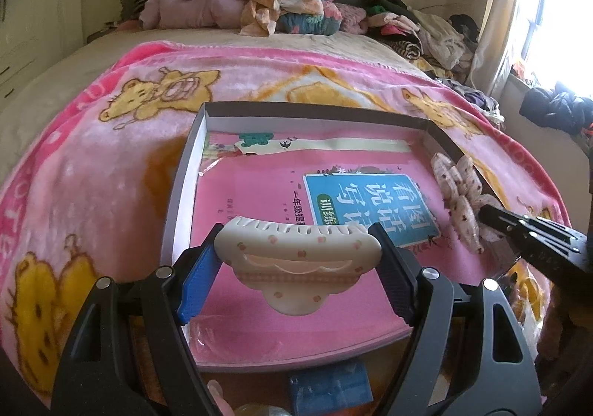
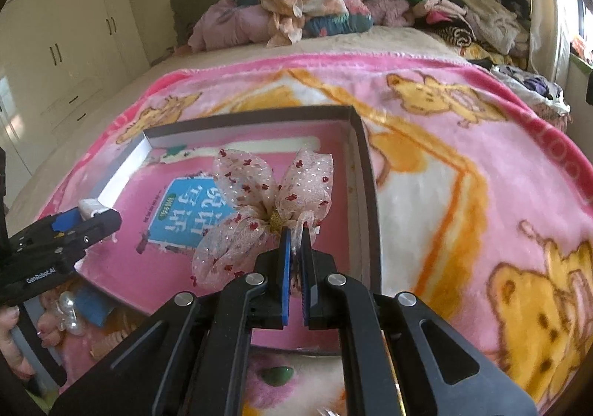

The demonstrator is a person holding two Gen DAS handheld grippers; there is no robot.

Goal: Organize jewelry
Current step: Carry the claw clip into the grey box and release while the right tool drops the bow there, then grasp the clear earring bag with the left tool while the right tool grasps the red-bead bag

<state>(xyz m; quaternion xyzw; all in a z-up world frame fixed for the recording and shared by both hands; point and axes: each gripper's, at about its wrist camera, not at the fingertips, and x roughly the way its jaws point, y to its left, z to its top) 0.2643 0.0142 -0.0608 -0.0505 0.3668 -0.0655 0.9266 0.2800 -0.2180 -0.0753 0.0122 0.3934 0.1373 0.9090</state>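
My left gripper (image 1: 298,256) is shut on a cream hair claw clip (image 1: 296,260) with small peach dots, held above a shallow box (image 1: 178,193) lined with a pink book (image 1: 259,193). My right gripper (image 2: 295,230) is shut on a sheer pink bow hair clip (image 2: 259,208) with red specks, held over the same box (image 2: 365,171). The bow also shows in the left wrist view (image 1: 459,193) at the box's right wall, with the right gripper's fingers (image 1: 519,227) behind it. The left gripper shows in the right wrist view (image 2: 85,227) at the box's left edge.
The box lies on a pink bear-print blanket (image 1: 92,175) on a bed. A blue box (image 1: 330,393) and a pearl piece (image 2: 68,308) lie near the box's front edge. A green stone (image 2: 278,375) lies below the right gripper. Clothes (image 1: 281,0) are piled at the headboard.
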